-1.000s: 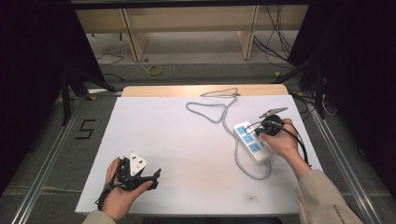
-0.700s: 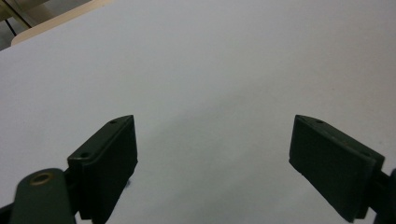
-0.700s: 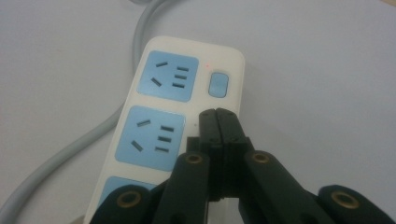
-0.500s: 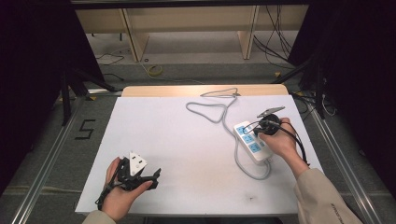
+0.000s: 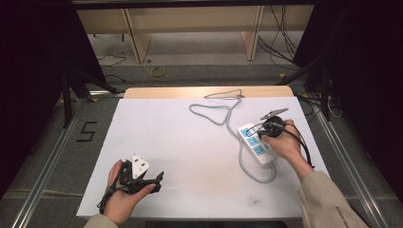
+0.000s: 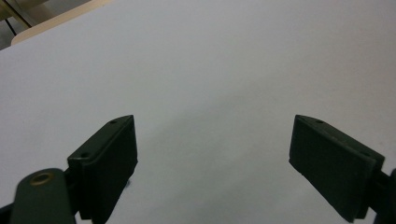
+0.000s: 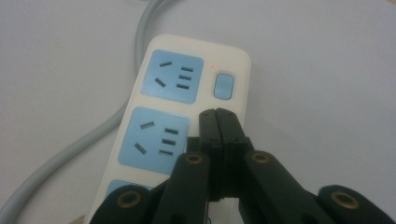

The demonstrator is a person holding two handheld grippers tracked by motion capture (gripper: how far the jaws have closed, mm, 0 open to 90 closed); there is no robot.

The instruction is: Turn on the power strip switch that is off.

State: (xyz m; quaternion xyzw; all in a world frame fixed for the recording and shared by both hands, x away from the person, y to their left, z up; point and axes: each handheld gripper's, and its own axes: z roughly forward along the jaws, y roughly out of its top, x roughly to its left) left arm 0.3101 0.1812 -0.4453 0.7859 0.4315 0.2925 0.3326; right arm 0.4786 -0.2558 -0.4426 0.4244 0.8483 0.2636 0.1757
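White plastic, blue-faced sockets: the power strip (image 7: 180, 121) lies right under the right gripper (image 7: 217, 114), whose jaws are pressed tight together with nothing between them, the joined tips hovering over the strip's right edge. Just beyond those tips sits the blue switch button (image 7: 223, 85), with a small red light beside it. It looks to me like a press on that button is coming; done well, the closed tips should go straight down on its middle so the strip does not skid on the table (image 5: 190, 142). The grey cord (image 7: 74, 149) curls off to the fingers' left. Well apart, the left gripper (image 6: 212, 149) rests with jaws wide over bare tabletop.
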